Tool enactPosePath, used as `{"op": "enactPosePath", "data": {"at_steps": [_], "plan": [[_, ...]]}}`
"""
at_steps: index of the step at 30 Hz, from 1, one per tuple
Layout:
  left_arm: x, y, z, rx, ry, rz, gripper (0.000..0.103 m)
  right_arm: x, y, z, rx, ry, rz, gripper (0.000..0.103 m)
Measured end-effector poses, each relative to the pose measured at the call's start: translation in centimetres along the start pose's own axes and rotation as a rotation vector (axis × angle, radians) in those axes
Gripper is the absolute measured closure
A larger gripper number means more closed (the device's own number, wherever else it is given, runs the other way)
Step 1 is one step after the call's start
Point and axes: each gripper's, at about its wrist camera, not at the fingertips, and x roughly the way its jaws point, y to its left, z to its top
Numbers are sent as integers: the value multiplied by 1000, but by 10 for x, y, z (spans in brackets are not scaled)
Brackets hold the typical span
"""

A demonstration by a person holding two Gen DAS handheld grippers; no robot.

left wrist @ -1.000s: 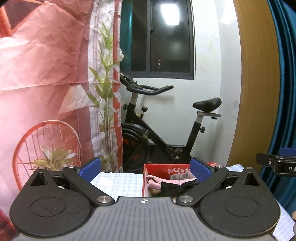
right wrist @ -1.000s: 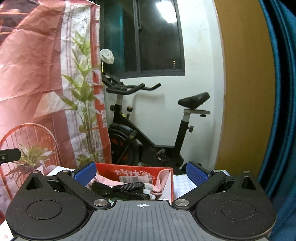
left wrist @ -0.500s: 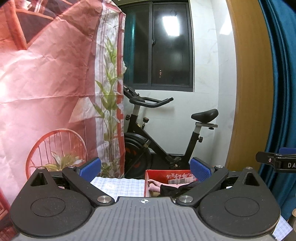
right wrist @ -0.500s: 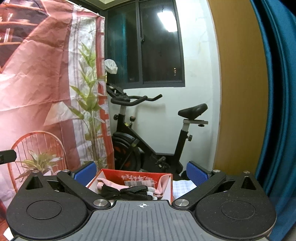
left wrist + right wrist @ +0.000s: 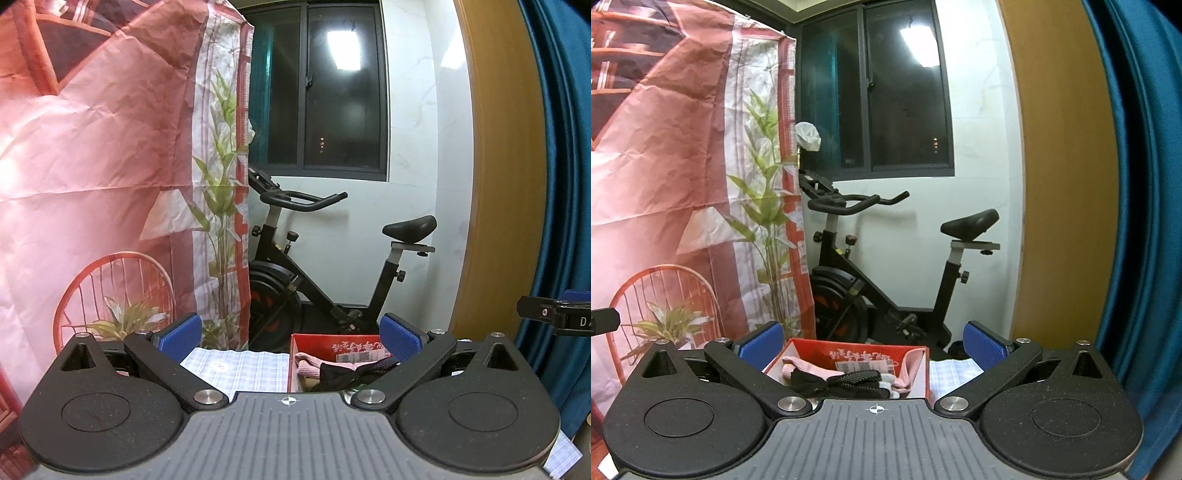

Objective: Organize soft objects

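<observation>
A red cardboard box [image 5: 925, 363] with white printed characters on its inner far wall sits on a table covered by a pale blue-and-white checked cloth [image 5: 240, 365]. Inside the box lies a heap of soft things: a pink knitted fabric piece [image 5: 809, 367] draped toward the left and over the right wall, a black textured glove-like item [image 5: 855, 377] across the middle, and a bit of white fabric [image 5: 888, 380] beside it. In the left wrist view the same box [image 5: 295, 339] shows its pink fabric [image 5: 306, 363] and a black soft item [image 5: 340, 371] near the right blue pad.

The right tool [image 5: 873, 343] hovers just in front of the box, its 2 blue-padded fingers [image 5: 761, 341] spread wide and gripping nothing; the box lies between them. The left tool [image 5: 290, 334] is likewise spread and empty, aimed at the bare checked cloth and the left wall of the box. Its view catches the right tool's black finger at the right edge.

Beyond the table stands a black exercise bike [image 5: 882, 266] against a white wall under a dark window [image 5: 875, 103]. A wrinkled pink printed backdrop [image 5: 92, 147] hangs at left, and a teal curtain [image 5: 1137, 184] beside a tan wooden panel [image 5: 1060, 166] at right.
</observation>
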Motion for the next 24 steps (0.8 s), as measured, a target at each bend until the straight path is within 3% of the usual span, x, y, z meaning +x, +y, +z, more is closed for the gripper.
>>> {"op": "enactPosePath", "data": {"at_steps": [24], "plan": [[1, -2, 0, 26, 6, 41, 0, 9, 2, -4, 5, 17, -20, 0]]}}
